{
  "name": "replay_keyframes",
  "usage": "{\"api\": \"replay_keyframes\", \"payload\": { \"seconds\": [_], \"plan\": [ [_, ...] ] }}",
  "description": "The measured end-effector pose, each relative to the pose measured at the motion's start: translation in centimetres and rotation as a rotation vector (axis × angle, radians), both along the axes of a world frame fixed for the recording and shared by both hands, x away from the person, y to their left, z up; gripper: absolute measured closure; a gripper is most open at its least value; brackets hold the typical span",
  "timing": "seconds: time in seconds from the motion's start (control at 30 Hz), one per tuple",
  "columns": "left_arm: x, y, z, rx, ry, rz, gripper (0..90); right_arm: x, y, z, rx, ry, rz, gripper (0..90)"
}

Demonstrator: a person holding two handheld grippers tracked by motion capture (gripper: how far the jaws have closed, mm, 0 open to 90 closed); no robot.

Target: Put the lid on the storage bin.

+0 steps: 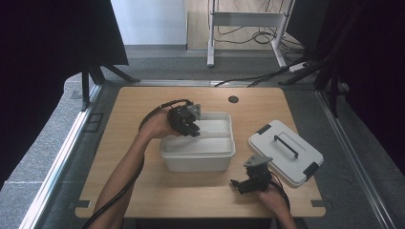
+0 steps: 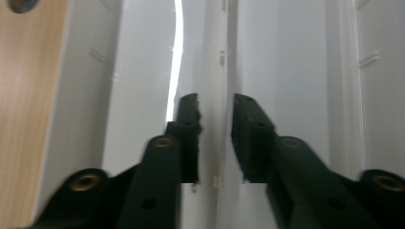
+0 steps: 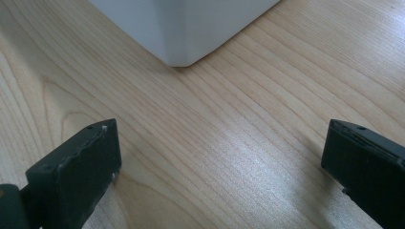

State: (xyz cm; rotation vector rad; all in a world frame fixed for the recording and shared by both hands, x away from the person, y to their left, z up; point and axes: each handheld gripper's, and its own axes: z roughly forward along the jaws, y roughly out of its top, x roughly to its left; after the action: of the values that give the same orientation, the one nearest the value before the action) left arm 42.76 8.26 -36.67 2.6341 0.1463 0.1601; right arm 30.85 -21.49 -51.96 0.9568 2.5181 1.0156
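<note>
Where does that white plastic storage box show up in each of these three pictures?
High view: the white plastic storage box sits mid-table, lid off.
Left gripper view: its white interior and a divider ridge lie behind the tool's jaws.
Right gripper view: one rounded corner at top centre.
Shared landmark: the light wooden table.

A lab-like recording space: black curtains (image 1: 43,52) flank a lone wooden bench (image 1: 191,191) on grey carpet (image 1: 43,157), with cables (image 1: 248,36) trailing under a metal frame (image 1: 246,21)
</note>
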Motion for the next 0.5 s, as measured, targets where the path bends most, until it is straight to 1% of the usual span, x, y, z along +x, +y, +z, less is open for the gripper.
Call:
{"api": "replay_keyframes", "payload": {
  "seconds": [0.17,0.23,0.3,0.33,0.43,0.5],
  "plan": [
    [-0.4,1.6,0.5,-0.052,-0.016,0.081,48.0,0.0,0.0,0.0,0.001,0.000,0.005,0.0],
    [-0.6,2.4,0.6,-0.074,-0.023,0.121,39.9,0.0,-0.1,0.0,0.002,0.002,0.006,0.1],
    [-0.8,3.3,0.7,-0.092,-0.021,0.155,34.5,0.0,0.0,0.1,-0.004,0.006,0.007,1.2],
    [-1.0,3.7,0.7,-0.105,-0.026,0.178,30.7,0.0,0.0,0.2,-0.007,0.012,0.010,2.0],
    [-1.5,5.2,0.8,-0.151,-0.018,0.227,23.0,0.0,0.0,0.4,-0.013,0.022,0.019,4.0],
    [-1.9,6.2,1.0,-0.162,-0.025,0.258,18.4,0.0,0.1,0.6,-0.017,0.029,0.027,4.7]
  ]
}}
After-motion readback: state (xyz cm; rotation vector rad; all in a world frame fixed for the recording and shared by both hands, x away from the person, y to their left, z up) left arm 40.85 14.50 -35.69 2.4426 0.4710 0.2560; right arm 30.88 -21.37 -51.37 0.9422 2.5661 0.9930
